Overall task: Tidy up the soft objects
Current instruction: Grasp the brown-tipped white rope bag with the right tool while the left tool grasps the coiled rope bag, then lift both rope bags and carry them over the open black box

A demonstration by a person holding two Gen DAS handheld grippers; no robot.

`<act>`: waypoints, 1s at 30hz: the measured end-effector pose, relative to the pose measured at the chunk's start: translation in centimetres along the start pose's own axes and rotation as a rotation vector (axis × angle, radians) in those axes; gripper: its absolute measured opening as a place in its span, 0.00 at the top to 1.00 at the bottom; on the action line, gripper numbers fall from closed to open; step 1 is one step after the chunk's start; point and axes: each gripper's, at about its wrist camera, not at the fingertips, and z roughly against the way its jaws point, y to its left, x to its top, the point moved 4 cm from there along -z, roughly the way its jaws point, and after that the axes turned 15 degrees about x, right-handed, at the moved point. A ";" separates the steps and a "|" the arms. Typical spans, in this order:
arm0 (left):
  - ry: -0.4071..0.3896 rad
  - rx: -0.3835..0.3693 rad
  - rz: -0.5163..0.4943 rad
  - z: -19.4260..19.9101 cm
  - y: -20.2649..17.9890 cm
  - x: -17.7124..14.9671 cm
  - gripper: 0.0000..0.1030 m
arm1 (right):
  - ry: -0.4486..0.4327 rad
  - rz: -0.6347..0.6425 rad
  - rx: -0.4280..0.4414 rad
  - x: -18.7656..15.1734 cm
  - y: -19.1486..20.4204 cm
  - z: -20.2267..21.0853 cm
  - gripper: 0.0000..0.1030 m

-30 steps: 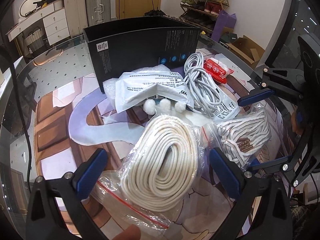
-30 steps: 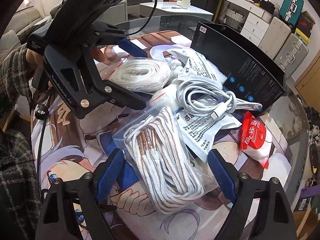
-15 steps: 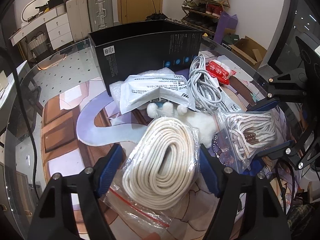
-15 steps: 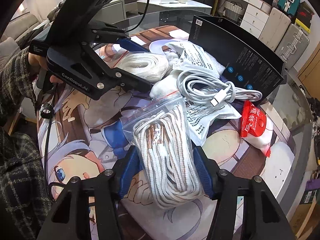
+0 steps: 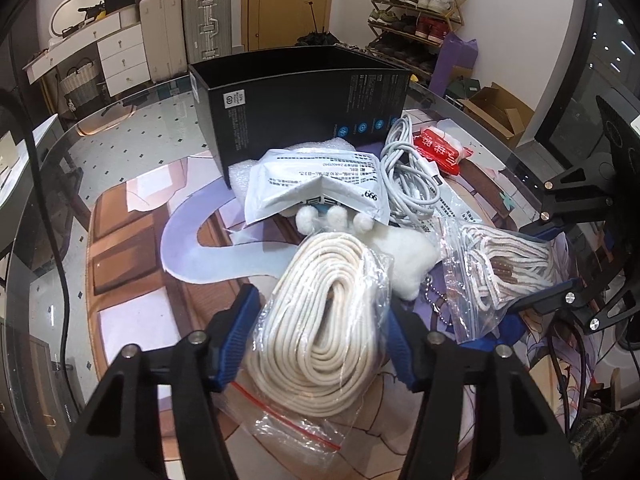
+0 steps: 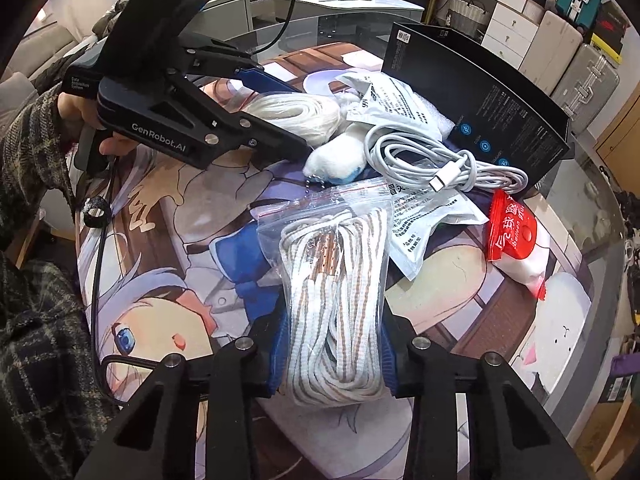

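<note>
A clear zip bag of coiled cream cord (image 5: 324,320) lies on the printed mat (image 5: 132,240). My left gripper (image 5: 320,340) is closing, and its blue pads press both sides of the bag. To its right lies a zip bag of white laces with brown stripes (image 6: 336,280). My right gripper (image 6: 334,344) is closing too, and its pads squeeze that bag. In the right wrist view a hand holds the left gripper (image 6: 280,132) over the cream cord (image 6: 296,114). A white plush keychain (image 5: 404,256) sits between the two bags.
An open black box (image 5: 304,108) stands behind the pile. In front of it lie a grey-white packet (image 5: 316,184), a coiled white charging cable (image 6: 432,160) and a red and white packet (image 6: 516,236). The round glass table's edge (image 5: 60,152) curves around the mat.
Both grippers' jaws have closed in from wide open onto their bags. The cream coil and the striped laces look squeezed narrower. Neither hand has shifted much.
</note>
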 end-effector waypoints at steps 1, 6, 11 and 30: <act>0.001 -0.001 0.019 0.1 0.3 0.0 0.60 | -0.001 -0.003 0.002 0.0 0.0 0.1 0.64; 0.010 -0.008 0.021 0.2 0.3 -0.2 0.62 | -0.008 -0.012 0.018 -0.2 0.3 0.4 0.65; 0.023 -0.016 0.016 0.4 -0.1 -0.2 0.66 | -0.043 -0.042 0.036 -0.4 0.0 1.5 0.65; -0.004 0.058 0.081 3.7 1.4 0.0 0.69 | -0.195 -0.173 -0.023 -0.5 -2.4 6.0 0.65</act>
